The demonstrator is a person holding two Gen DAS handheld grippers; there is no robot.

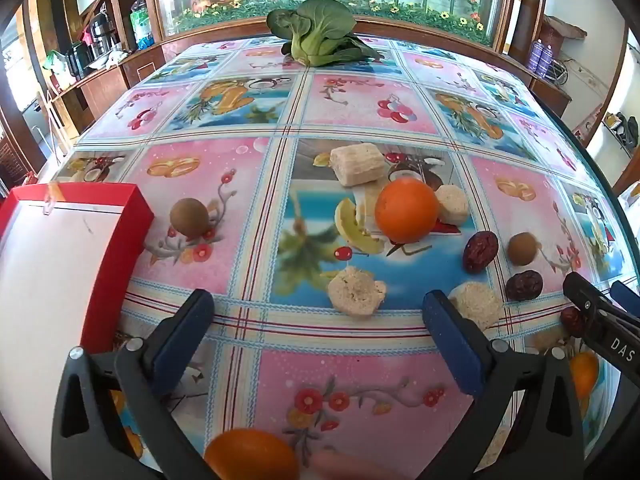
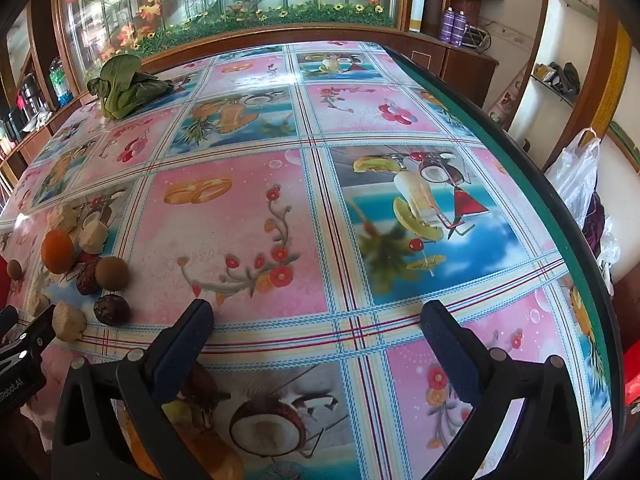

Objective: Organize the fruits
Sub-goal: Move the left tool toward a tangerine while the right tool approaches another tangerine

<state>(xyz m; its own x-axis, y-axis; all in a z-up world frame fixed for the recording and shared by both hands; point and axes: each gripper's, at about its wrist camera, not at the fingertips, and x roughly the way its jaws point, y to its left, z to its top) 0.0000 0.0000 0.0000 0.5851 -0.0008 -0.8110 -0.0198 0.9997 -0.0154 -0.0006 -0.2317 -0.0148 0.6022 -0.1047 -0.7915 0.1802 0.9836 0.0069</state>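
Both tongs, left (image 1: 318, 306) and right (image 2: 316, 314), gape empty above the table (image 2: 256, 216); a round orange fruit (image 1: 406, 210) sits among pale cut chunks (image 1: 356, 290), red shallow box (image 1: 96, 216) nearby.

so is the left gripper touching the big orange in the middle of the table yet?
Apart. In the left wrist view the left gripper is open, with bare tablecloth visible between its fingertips and the orange beyond them.
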